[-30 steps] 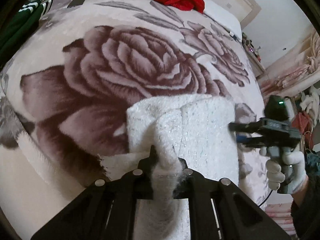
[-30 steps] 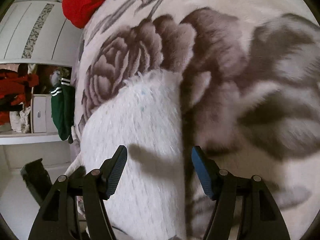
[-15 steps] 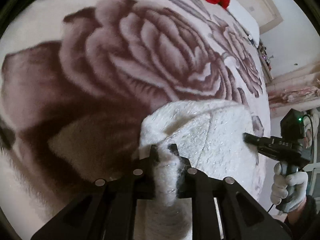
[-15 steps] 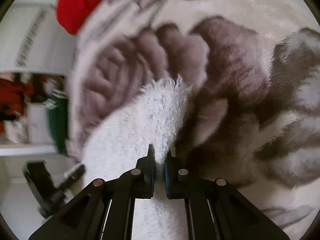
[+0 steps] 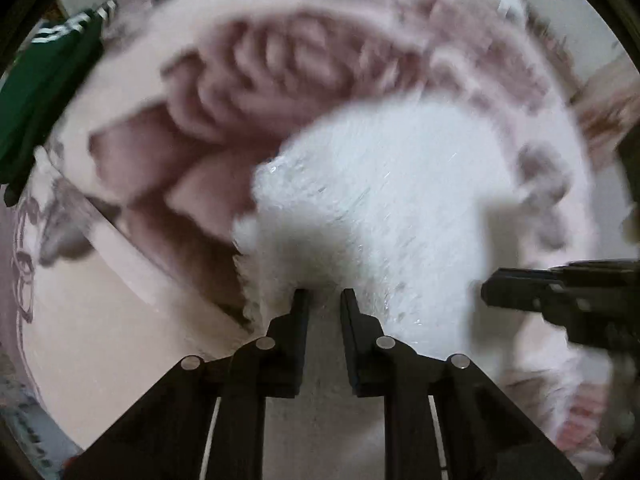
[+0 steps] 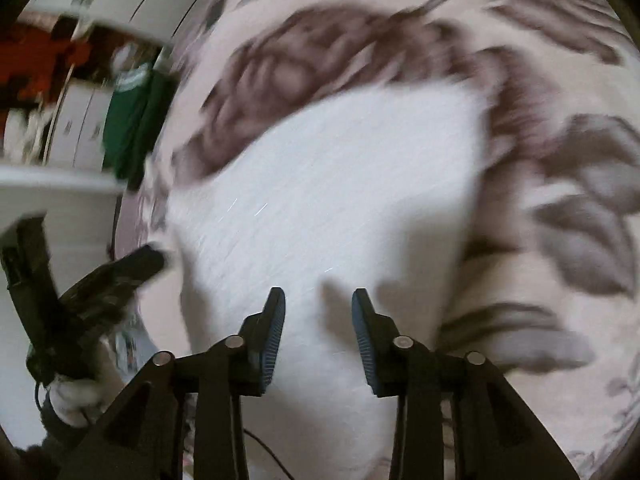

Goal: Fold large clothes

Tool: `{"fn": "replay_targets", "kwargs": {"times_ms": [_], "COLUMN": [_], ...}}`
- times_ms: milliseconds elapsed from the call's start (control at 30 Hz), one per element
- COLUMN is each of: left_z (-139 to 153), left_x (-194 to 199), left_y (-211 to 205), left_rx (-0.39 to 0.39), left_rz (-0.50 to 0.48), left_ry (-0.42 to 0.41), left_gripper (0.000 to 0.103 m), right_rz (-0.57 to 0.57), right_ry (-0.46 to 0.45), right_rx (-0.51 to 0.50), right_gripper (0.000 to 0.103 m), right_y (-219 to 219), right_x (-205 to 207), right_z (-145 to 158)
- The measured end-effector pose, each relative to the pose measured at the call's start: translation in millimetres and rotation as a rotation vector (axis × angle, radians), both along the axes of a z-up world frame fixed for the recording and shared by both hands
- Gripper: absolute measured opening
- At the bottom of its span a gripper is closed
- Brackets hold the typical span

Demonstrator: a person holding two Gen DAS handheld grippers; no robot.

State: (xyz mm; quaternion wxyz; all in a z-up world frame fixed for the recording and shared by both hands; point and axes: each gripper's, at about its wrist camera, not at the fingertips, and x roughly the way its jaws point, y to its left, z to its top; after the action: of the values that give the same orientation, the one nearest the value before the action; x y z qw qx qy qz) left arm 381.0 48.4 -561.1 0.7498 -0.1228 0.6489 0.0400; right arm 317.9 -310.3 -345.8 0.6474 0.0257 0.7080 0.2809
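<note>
Below the opening right hand-held gripper (image 6: 319, 308) lies the white garment (image 6: 340, 184).

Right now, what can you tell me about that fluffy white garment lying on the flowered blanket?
The fluffy white garment looks like soft, long-piled knit with faint glinting threads. It lies folded into a compact, rounded-cornered bundle on the rose-patterned plush blanket. Both views are blurred. The right gripper hovers above it, jaws opening, nothing between them. Whether the left gripper pinches its edge is unclear.

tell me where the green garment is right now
The green garment hangs at the far left edge of the left wrist view, beside the rose-print blanket. In the right wrist view it shows upper left, left of the white fluffy garment.
</note>
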Motion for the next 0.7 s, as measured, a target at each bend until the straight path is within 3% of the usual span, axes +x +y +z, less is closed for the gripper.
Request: {"fn": "replay_targets", "kwargs": {"times_ms": [67, 100, 167, 333, 467, 533, 567, 600, 667, 700], "left_z": [-25, -38, -48, -60, -38, -8, 6, 26, 44, 54], "left_x": [4, 7, 11, 11, 7, 3, -1, -7, -21, -32], "left_y": [11, 22, 30, 33, 43, 35, 31, 25, 21, 14], "left_rx": [-0.034, -0.089, -0.124, -0.132, -0.183, -0.125, -0.06, 0.014, 0.04, 0.049], "left_rz": [0.041, 0.077, 0.091, 0.062, 0.112, 0.114, 0.109, 0.107, 0.1, 0.094], "left_ry": [0.02, 0.02, 0.017, -0.036, -0.027, -0.036, -0.038, -0.041, -0.084, -0.121], "left_gripper": [0.015, 0.017, 0.017, 0.018, 0.018, 0.018, 0.019, 0.028, 0.042, 0.065], "right_rz": [0.062, 0.071, 0.089, 0.037, 0.038, 0.069, 0.078, 0.075, 0.055, 0.055], "right_ry": [0.044, 0.052, 0.023, 0.031, 0.066, 0.076, 0.07, 0.061, 0.028, 0.012], "right_rx": [-0.095, -0.151, -0.254, -0.31, -0.311, -0.268, -0.226, -0.184, -0.126, -0.11], "right_gripper": [0.015, 0.01, 0.003, 0.0, 0.0, 0.0, 0.001, 0.006, 0.014, 0.023], "right_y": [29, 36, 48, 59, 57, 49, 40, 30, 4, -10], "right_x": [-8, -10, -12, -4, 2, 2, -1, -4, -13, -19], "right_z": [-32, -45, -75, -101, -102, -82, -66, -51, -23, -12]}}
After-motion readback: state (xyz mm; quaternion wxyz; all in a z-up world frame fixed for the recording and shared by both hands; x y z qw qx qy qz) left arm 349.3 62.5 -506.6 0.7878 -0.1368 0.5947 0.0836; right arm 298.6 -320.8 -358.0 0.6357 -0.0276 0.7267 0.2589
